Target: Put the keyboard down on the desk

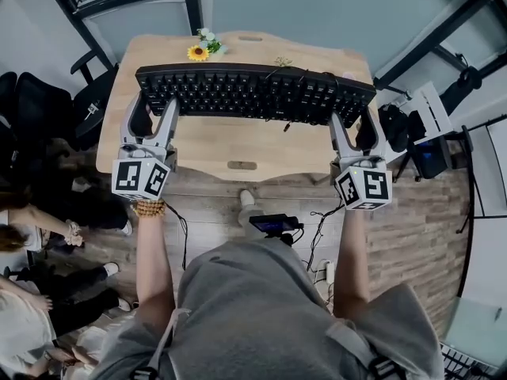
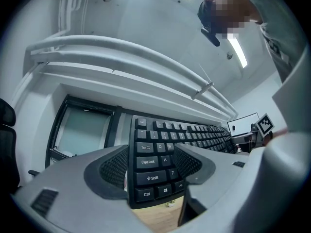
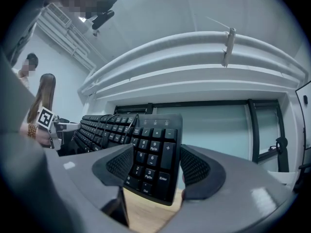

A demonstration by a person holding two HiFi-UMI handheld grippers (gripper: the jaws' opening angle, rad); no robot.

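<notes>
A black full-size keyboard (image 1: 253, 93) is held level above the light wooden desk (image 1: 238, 145), across its far half. My left gripper (image 1: 153, 121) is shut on the keyboard's left end, and my right gripper (image 1: 353, 131) is shut on its right end. In the left gripper view the Ctrl and Shift end of the keyboard (image 2: 153, 161) sits tilted between the ribbed pads (image 2: 114, 169), with the desk showing below it. In the right gripper view the number-pad end (image 3: 153, 154) is clamped the same way. Whether the keyboard touches the desk is hidden.
A sunflower sprig (image 1: 200, 51) and a small dried twig (image 1: 283, 62) lie at the desk's far edge. Black chairs (image 1: 36, 101) and seated people (image 1: 32, 228) are at the left. A black device (image 1: 273, 225) with cables lies on the wooden floor near my feet.
</notes>
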